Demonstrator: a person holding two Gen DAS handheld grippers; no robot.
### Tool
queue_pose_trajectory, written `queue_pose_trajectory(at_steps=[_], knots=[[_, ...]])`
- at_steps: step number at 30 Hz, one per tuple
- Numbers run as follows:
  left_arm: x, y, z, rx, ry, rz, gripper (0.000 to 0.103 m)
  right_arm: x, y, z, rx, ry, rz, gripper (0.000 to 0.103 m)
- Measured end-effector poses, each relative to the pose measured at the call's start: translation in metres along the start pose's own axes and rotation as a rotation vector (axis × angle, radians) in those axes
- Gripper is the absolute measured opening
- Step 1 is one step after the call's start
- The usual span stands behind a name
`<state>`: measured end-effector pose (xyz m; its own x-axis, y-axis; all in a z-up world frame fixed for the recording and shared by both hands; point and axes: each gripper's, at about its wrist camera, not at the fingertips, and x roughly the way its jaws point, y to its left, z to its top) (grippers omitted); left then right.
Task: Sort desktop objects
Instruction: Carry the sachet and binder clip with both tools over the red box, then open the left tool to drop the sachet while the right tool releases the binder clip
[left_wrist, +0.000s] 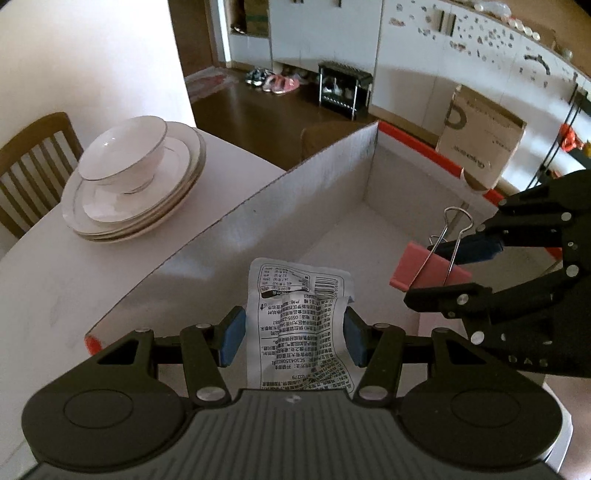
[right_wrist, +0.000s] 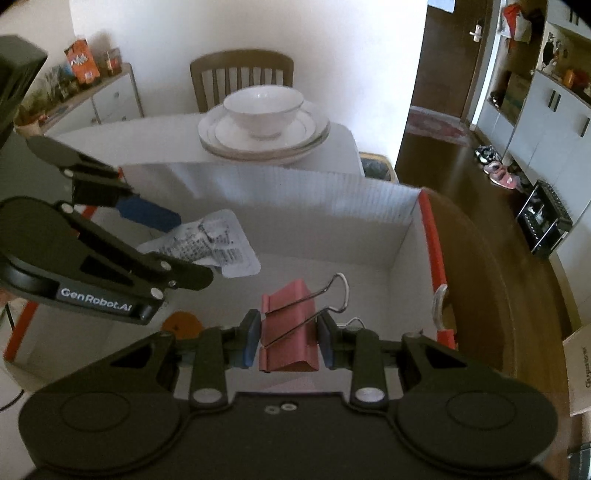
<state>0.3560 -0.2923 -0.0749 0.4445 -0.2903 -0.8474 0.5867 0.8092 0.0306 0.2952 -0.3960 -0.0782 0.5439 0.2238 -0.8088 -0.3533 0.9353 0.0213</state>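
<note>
My left gripper (left_wrist: 293, 332) is shut on a white printed snack packet (left_wrist: 299, 325), held over the open white cardboard box (left_wrist: 303, 206) with orange-red edges. To its right, my right gripper (left_wrist: 439, 269) is shut on a pink binder clip (left_wrist: 424, 271) with wire handles. In the right wrist view the right gripper (right_wrist: 288, 338) pinches the pink binder clip (right_wrist: 290, 321) between its blue pads above the box (right_wrist: 402, 258) floor, and the left gripper (right_wrist: 188, 251) holds the packet (right_wrist: 210, 245) at the left. An orange round thing (right_wrist: 181, 325) lies in the box, partly hidden.
A white bowl (left_wrist: 123, 155) sits on stacked plates (left_wrist: 155, 206) on the white table (left_wrist: 55, 288) left of the box. A wooden chair (right_wrist: 242, 79) stands behind the table. A brown cardboard box (left_wrist: 480, 140) stands on the dark floor beyond.
</note>
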Motion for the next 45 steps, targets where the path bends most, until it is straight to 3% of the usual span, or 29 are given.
queue_pose_trajectory(at_steps=[16,30,36,40,45], knots=[[0.034,0.007,0.004,0.028,0.121,-0.025,0.056,0.027,0.000,0.003,-0.047,0.123,0.029,0.032],[0.045,0.017,0.001,-0.023,0.201,-0.040,0.057,0.040,0.008,0.006,-0.099,0.238,0.033,0.032],[0.041,0.021,-0.002,-0.048,0.192,-0.055,0.066,0.043,0.007,0.007,-0.108,0.259,0.017,0.040],[0.032,0.025,0.003,-0.083,0.164,-0.067,0.066,0.042,0.007,0.007,-0.106,0.257,0.017,0.044],[0.018,0.027,0.003,-0.097,0.126,-0.074,0.066,0.034,0.005,0.009,-0.082,0.221,0.040,0.059]])
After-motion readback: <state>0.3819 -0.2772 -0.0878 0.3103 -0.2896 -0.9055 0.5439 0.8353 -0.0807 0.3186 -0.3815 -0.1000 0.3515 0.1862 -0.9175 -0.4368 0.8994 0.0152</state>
